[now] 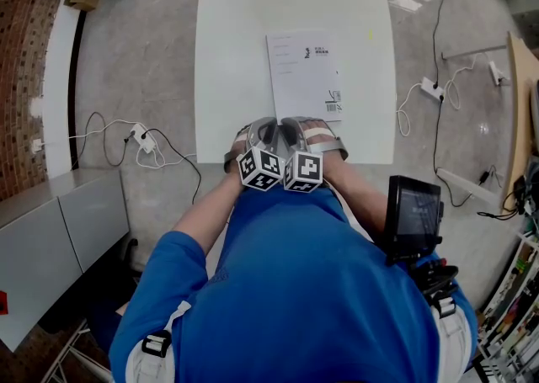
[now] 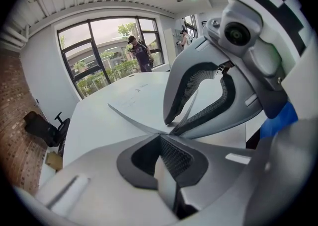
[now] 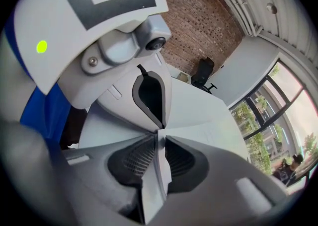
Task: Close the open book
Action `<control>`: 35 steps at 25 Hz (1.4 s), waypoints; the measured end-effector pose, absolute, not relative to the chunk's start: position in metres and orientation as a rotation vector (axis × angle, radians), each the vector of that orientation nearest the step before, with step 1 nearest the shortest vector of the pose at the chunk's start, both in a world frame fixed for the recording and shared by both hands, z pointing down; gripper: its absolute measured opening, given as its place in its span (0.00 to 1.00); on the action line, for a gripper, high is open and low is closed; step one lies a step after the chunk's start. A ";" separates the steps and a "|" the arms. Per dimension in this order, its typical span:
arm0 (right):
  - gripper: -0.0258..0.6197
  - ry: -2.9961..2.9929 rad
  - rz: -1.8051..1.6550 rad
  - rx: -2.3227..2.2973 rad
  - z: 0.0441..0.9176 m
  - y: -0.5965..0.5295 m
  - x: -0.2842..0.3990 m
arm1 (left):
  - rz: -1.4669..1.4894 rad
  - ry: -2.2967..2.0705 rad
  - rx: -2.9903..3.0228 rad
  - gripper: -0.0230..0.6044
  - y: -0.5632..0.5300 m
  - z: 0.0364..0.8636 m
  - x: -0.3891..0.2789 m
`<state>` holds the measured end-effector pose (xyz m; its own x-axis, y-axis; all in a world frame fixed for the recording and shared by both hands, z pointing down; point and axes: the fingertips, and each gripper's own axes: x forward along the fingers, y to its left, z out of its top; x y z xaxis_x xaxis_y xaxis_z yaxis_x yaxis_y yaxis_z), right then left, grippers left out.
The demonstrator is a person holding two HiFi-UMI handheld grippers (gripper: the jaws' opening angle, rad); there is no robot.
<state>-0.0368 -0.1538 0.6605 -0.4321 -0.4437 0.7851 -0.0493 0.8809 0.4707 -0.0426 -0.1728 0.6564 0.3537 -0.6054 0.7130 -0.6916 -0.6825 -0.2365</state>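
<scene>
The left tongs [image 2: 160, 135] are pressed together at the tips, w/ nothing fat between them. The right tongs [image 3: 158, 131] are the same: tips together. Each pair shows a thin pale strip in the gap behind the tips. It's prob. just the inside of the jaws, but I can't rule out a bit of paper. The 2 pairs sit side by side, nearly touching, tips down low at the near edge of the book [image 1: 304, 77].

The book lies flat on the white table [image 1: 236, 53], a bit right of the middle & close to the person's side. It looks shut: only 1 pale cover shows, w/ small print at the top & a bar code near the bottom corner. No page sticks up & no 2nd half lies open beside it.

So the closing looks done, as far as I can see. What's left is prob. only to lift both tongs away w/o bumping the book.

Further out, the person's blue top [image 1: 286, 289] fills the bottom of the head view. A black box w/ a screen [image 1: 414, 215] hangs at the right hip. Cords & a plug strip [image 1: 141, 139] lie on the grey floor left of the table. Far off, somebody stands by a big window [image 2: 114, 51].
</scene>
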 end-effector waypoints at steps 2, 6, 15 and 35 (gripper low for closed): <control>0.14 -1.979 -0.454 0.351 0.663 -0.154 -0.036 | 1.246 -1.200 2.495 0.04 -0.173 0.657 -0.043; 0.12 -2.021 -0.344 0.361 0.656 -0.156 -0.039 | 1.262 -1.196 2.492 0.04 -0.172 0.659 -0.046; 0.07 -2.143 -0.182 0.503 0.623 -0.170 -0.032 | 1.272 -1.197 2.573 0.04 -0.176 0.657 -0.038; 0.07 -2.226 -0.074 0.660 0.584 -0.191 -0.011 | 1.331 -1.131 2.569 0.04 -0.184 0.660 -0.028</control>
